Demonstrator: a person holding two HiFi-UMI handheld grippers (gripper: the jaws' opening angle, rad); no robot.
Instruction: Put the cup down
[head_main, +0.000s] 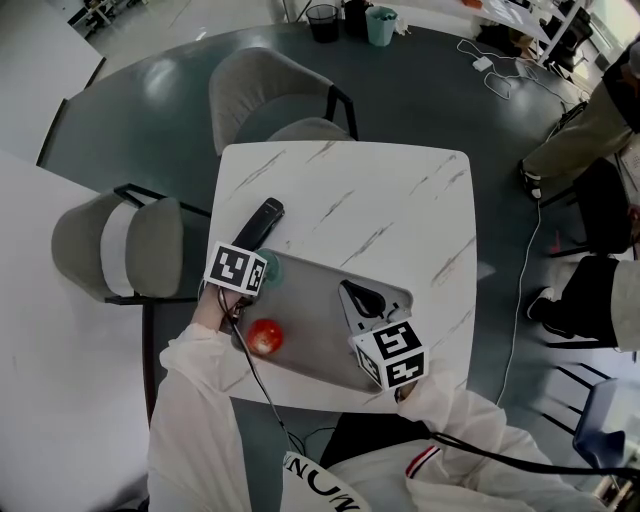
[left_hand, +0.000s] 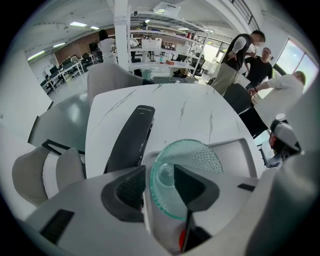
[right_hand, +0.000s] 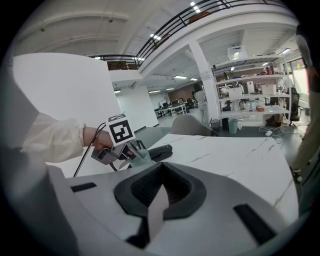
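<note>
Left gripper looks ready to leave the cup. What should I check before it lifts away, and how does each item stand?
1. Left gripper jaws apart: ok.
2. Pads off the glass cup: ok, but its wall stands between them, with one jaw inside.
3. Cup upright: ok.
4. Cup base seated on the grey tray: cannot tell from above.
5. Right gripper clear of the cup: ok, it is across the tray.
6. Red fruit apart from the cup: ok.
</note>
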